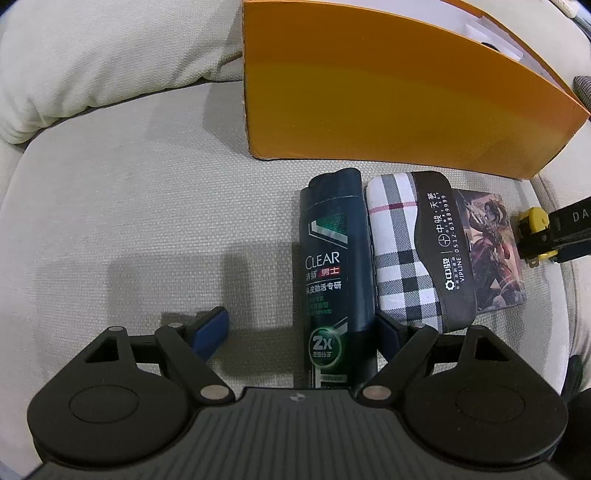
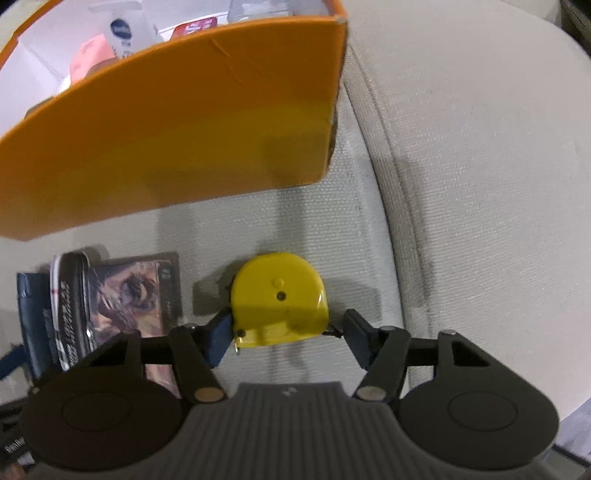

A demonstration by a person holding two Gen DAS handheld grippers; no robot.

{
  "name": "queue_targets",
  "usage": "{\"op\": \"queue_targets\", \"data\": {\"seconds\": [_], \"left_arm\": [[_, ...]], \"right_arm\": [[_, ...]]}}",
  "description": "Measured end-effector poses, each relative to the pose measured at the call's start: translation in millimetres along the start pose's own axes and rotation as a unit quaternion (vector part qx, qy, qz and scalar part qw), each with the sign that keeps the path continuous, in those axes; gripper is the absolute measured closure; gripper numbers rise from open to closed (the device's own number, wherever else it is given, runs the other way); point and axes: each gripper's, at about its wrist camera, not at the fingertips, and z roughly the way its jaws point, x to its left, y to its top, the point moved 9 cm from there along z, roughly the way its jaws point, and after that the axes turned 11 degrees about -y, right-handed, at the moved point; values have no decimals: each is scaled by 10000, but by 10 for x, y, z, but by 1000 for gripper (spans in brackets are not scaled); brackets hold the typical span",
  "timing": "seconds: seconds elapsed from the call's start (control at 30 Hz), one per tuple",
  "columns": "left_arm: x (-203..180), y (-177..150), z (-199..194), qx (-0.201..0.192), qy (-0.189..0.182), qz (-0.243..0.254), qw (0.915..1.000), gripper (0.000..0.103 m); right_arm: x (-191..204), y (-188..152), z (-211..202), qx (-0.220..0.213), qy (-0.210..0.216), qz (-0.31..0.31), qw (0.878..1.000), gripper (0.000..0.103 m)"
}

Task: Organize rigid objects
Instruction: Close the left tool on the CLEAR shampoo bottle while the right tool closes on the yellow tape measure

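While the left gripper (image 1: 299, 332) sits low over the beige sofa cushion (image 1: 129, 221), its blue-padded fingers are spread wide, with the dark CLEAR shampoo bottle (image 1: 332, 266) lying flat between them, closer to the right finger than to the left one and gripped by neither. Just beside the bottle lies a plaid case (image 1: 406, 251) with a black band across it (white lettering runs along that band), and past the case rests a picture card (image 1: 495, 251), the three lined up side by side in front of the orange box (image 1: 388, 92). The right gripper (image 2: 284, 339) is parted as well, straddling the yellow tape measure (image 2: 277, 299) that lies on the cushion; its left pad (image 2: 218, 339) looks to be touching the tape measure's edge, the right pad stands a little apart from it, so nothing is clamped. The box stands just beyond, open at the top, with a white bottle (image 2: 125, 29) and a few packages inside.
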Motion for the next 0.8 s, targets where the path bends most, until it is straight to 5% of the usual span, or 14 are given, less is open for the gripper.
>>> {"op": "queue_targets", "data": {"seconds": [0.4,0.6,0.8], "left_arm": [[106,12,-12,-51,-85,-276,9996,6],[104,32,12,-4,-21,-290,9996,3],[200,36,-24,-77,-417,-565,9975,1]], "right_arm": [[105,33,13,-259,-124,-177,9994,21],[-40,57,26,-184,75,-80,9998,21],[-121,88,48,-162,85,-205,9996,20]]}}
